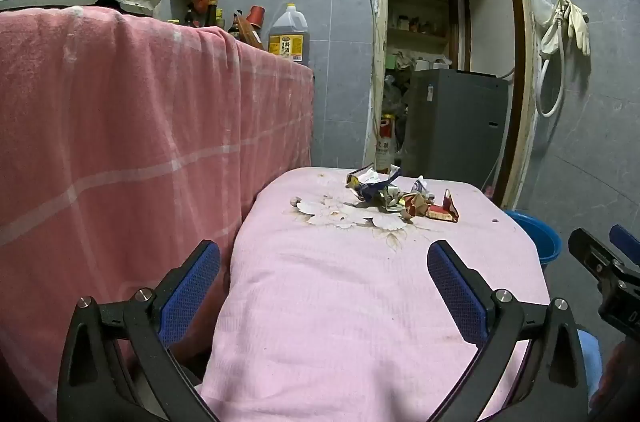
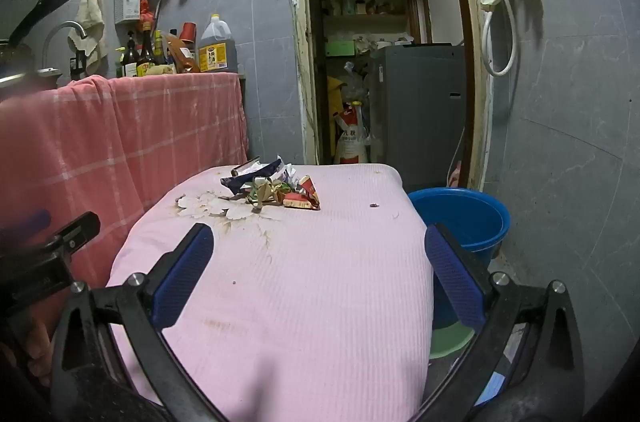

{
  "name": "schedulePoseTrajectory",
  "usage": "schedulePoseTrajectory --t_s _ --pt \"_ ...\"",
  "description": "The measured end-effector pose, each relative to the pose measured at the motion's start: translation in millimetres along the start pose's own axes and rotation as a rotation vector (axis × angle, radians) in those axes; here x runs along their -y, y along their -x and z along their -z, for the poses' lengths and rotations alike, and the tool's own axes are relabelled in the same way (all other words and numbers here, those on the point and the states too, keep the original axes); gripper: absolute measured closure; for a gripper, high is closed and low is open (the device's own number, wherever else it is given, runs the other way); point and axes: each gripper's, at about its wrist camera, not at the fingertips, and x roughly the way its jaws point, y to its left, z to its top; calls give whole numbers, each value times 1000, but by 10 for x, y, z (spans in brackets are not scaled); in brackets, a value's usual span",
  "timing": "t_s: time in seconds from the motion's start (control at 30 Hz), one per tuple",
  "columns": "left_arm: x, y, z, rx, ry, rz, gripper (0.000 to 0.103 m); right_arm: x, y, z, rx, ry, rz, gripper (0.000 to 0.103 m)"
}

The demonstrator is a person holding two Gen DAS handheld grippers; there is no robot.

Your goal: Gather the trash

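A pile of crumpled wrappers and paper scraps (image 1: 394, 196) lies at the far end of a small table under a pink floral cloth (image 1: 360, 302). It also shows in the right wrist view (image 2: 276, 188). A blue bucket (image 2: 466, 218) stands on the floor at the table's right; its rim shows in the left wrist view (image 1: 538, 236). My left gripper (image 1: 324, 262) is open and empty over the near end of the table. My right gripper (image 2: 320, 246) is open and empty, also short of the pile.
A counter draped in a red checked cloth (image 1: 140, 126) stands on the left with bottles and an oil jug (image 2: 216, 46). A doorway (image 2: 380, 42) behind the table leads to a grey appliance (image 2: 420, 110). A small dark crumb (image 2: 375, 205) lies on the cloth.
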Motion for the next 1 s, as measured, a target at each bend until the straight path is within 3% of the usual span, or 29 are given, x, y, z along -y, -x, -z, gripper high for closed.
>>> schedulePoseTrajectory --t_s 1.0 --pt "-44 -42 -4 -7 3 6 1 3 1 6 -2 -1 0 0"
